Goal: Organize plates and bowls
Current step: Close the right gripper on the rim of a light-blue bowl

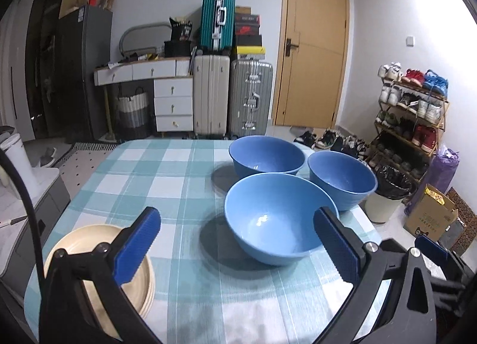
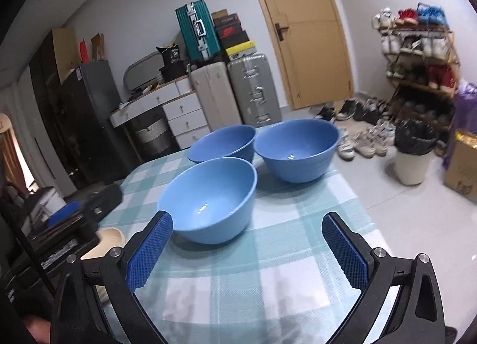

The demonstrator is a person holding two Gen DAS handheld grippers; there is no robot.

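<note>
Three blue bowls stand on the checked tablecloth (image 1: pixel 179 183): a near bowl (image 1: pixel 277 219), a far bowl (image 1: pixel 266 155) and a right bowl (image 1: pixel 341 178). A stack of cream plates (image 1: pixel 131 272) lies at the near left, partly hidden by my left finger. My left gripper (image 1: pixel 238 239) is open and empty, just short of the near bowl. In the right wrist view the near bowl (image 2: pixel 208 201), far bowl (image 2: pixel 223 143) and right bowl (image 2: pixel 298 150) show. My right gripper (image 2: pixel 247 242) is open and empty, in front of the near bowl. The plates (image 2: pixel 110 239) peek out at left.
The table's right edge drops to the floor, with a white bin with a black liner (image 1: pixel 387 195), a cardboard box (image 1: pixel 429 216) and a shoe rack (image 1: pixel 414 111) beyond. Suitcases (image 1: pixel 232 96) and white drawers (image 1: pixel 173 102) stand against the far wall. The left gripper's body (image 2: pixel 74 219) shows at left.
</note>
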